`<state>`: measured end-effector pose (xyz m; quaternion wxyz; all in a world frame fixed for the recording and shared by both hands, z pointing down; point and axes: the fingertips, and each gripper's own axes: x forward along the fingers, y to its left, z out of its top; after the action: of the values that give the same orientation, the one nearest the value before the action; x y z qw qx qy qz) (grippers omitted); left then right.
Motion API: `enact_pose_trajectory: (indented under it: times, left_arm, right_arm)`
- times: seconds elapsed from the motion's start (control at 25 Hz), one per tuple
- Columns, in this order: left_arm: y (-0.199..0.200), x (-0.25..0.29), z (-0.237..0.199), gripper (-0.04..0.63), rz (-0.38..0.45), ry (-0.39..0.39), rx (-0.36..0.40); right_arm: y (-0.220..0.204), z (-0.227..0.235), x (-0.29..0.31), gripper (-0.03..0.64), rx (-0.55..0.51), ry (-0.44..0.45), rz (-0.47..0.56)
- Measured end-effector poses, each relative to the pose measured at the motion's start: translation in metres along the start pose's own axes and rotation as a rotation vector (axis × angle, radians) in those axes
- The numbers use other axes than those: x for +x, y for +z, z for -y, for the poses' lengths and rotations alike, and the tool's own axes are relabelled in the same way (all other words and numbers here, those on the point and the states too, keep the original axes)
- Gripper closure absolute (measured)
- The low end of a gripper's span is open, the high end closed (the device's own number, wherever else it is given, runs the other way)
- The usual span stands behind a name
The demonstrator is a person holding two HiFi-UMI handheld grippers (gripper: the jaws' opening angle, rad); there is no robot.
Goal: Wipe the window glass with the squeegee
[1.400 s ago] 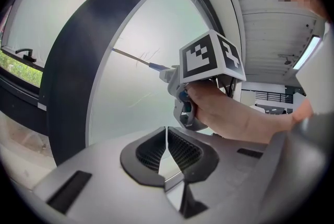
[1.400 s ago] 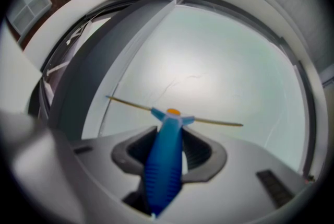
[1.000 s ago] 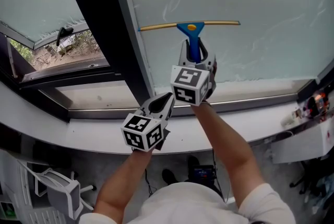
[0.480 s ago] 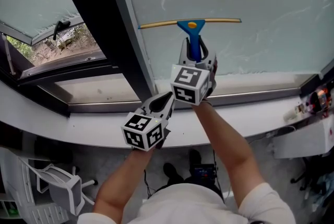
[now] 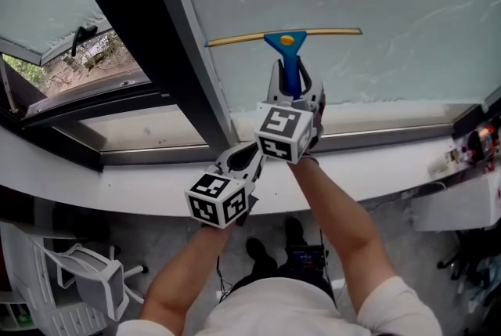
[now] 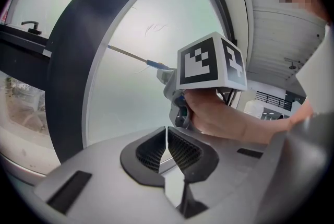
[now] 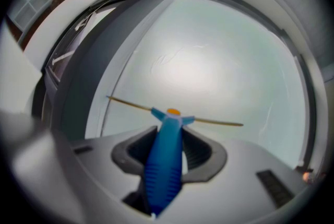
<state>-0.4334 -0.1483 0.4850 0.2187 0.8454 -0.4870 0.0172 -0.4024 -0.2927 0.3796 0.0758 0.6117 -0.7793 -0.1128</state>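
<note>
A squeegee [image 5: 286, 43] with a blue handle [image 7: 166, 160] and a long yellowish blade [image 7: 209, 121] lies flat against the frosted window glass [image 5: 376, 5]. My right gripper [image 5: 290, 88] is shut on the handle, and the blade stretches level from the dark frame post to the right. My left gripper [image 5: 241, 157] hangs lower, over the white sill, its jaws shut with nothing between them. From the left gripper view I see the right gripper's marker cube [image 6: 210, 61] and the hand holding it, with the squeegee blade [image 6: 128, 54] on the glass beyond.
A dark window post [image 5: 160, 52] separates this pane from an open window [image 5: 74, 45] with a handle at left. The white sill [image 5: 376, 166] runs below. Cables and small devices [image 5: 473, 146] sit at the right end. A white chair [image 5: 86, 280] stands on the floor at lower left.
The squeegee and both grippers have held nearly the same place against the glass; only the head view has shifted slightly, showing a little more of the pane above.
</note>
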Motion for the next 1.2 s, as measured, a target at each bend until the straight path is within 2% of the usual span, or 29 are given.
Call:
enact_pose_trajectory:
  times: [0.6, 1.2]
  left_arm:
    - [-0.037, 0.009, -0.021, 0.561, -0.057, 0.011, -0.034]
    - [-0.078, 0.023, -0.035, 0.561, -0.110, 0.023, -0.069]
  right_arm:
    - [-0.048, -0.014, -0.004, 0.462, 0.016, 0.009, -0.015]
    - [-0.089, -0.026, -0.004, 0.462, -0.020, 0.011, -0.016]
